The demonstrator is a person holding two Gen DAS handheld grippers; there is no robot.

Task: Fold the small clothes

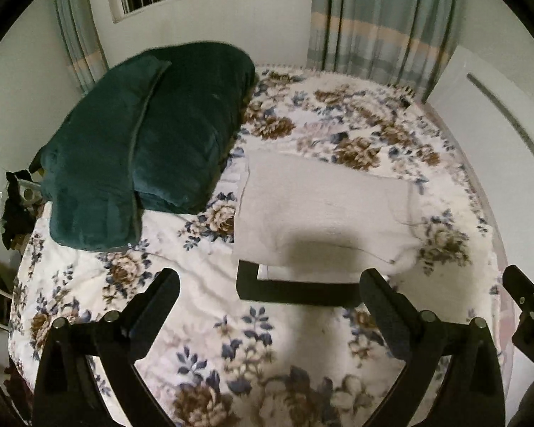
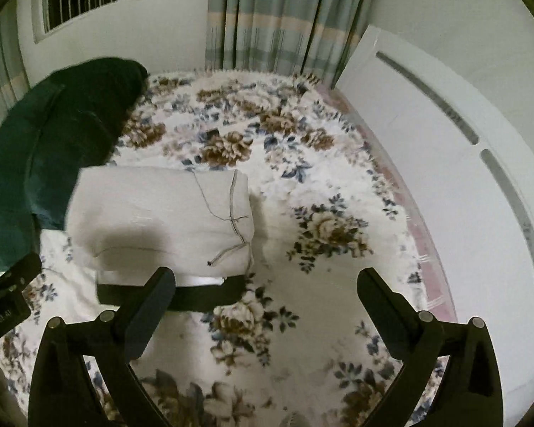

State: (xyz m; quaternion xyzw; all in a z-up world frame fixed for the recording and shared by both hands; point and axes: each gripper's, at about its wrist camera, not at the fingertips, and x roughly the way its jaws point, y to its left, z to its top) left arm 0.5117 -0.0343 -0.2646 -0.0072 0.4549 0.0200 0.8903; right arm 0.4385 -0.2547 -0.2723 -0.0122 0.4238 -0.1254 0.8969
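In the left wrist view, the left gripper (image 1: 268, 290) is seen at the bottom of the frame with its jaws spread wide and nothing held between them. Just beyond it, in the centre of the frame, a pale folded garment (image 1: 324, 210) is laid flat on the floral blanket (image 1: 203, 306) of the bed, with a dark band (image 1: 295, 293) showing along its near edge and a thin white layer just above that. The garment's long axis is judged to run from centre left toward the right of the frame, tilted slightly down to the right. A dark green pillow (image 1: 149, 149) is seen at upper left, its lower right corner just beside the garment's far left corner. In the right wrist view, the right gripper (image 2: 267, 288) is likewise shown fully open and empty, held above the blanket. The same garment lies at centre left of this frame, its long axis running left to right, and a thin drawstring (image 2: 231, 220) is draped over its right end. Curtains (image 2: 284, 17) hang at the top. The fold is judged largely complete: a compact rectangle is already formed, and only tidying or setting aside seems left.
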